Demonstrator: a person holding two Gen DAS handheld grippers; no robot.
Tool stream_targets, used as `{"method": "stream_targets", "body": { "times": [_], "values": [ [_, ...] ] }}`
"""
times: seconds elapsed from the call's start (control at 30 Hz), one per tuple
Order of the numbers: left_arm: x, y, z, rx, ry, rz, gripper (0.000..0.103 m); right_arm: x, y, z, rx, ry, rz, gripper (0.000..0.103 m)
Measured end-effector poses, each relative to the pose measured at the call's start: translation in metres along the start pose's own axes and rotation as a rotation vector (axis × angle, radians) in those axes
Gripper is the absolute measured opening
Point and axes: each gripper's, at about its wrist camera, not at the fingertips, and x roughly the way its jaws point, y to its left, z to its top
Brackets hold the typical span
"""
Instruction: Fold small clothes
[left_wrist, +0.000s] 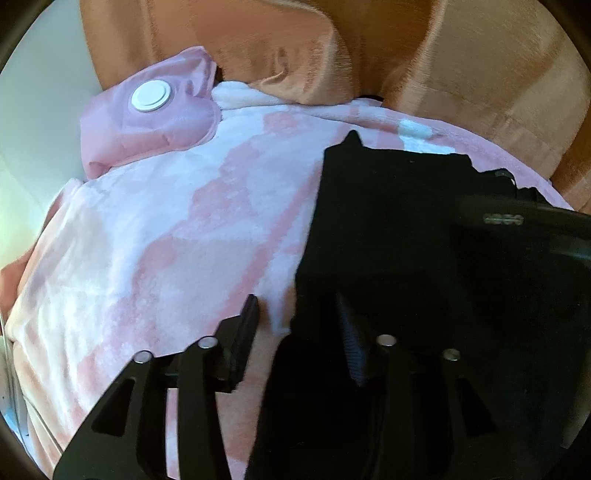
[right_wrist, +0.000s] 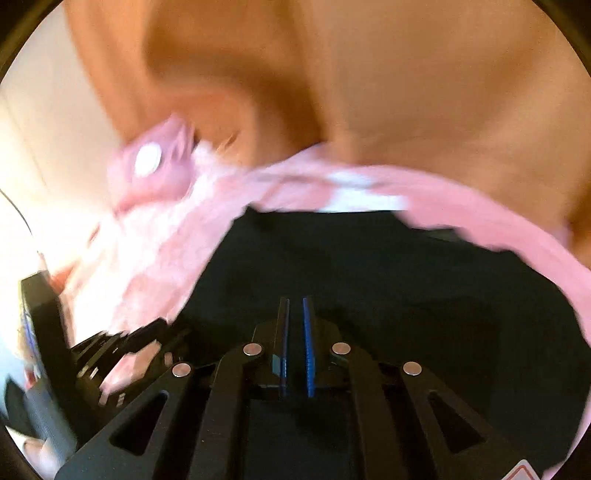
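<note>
a dark, near-black fabric garment (left_wrist: 388, 236) is laid on a pink-and-white plush blanket (left_wrist: 159, 229), toward the blanket's right edge, in front of an orange velvet cushion (left_wrist: 480, 74). the left gripper (left_wrist: 295, 332) is held part open, its right finger covered by the garment's left edge; no pinch is confirmed. the right gripper (right_wrist: 295, 347) is nearly closed and empty above the garment. folding is judged partly done; further folds remain.

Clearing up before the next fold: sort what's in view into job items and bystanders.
Job:
black garment
left tool
right tool

Lying about:
pink-and-white blanket
pink pouch with a white round cap
orange cushions
</note>
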Motion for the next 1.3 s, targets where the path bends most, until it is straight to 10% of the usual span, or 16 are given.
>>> {"method": "stream_targets", "body": {
  "times": [0.2,0.5,0.67,0.9,1.07,1.3],
  "values": [
    [0.004,0.002,0.0,-0.002,0.002,-0.004,0.046,0.061,0.02,0.041,-0.037,0.02,-0.073,0.0],
    [0.003,0.0,-0.001,0.004,0.005,0.002,0.048,0.007,-0.014,0.013,0.072,-0.039,-0.102,0.003],
    [-0.013,0.007,0.0,-0.018,0.038,-0.062,0.046,-0.134,-0.062,-0.092,0.158,-0.228,-0.287,0.026],
    [-0.05,-0.014,-0.013,0.016,0.01,-0.098,0.065,-0.2,-0.149,-0.223,0.42,-0.141,-0.35,0.042],
    [-0.035,-0.024,-0.009,-0.033,0.045,-0.105,0.064,-0.177,-0.173,-0.202,0.555,-0.178,-0.161,0.042],
    [0.001,-0.029,0.001,-0.056,0.1,-0.072,0.042,-0.104,-0.18,-0.137,0.52,-0.097,-0.231,0.038]
  ]
}}
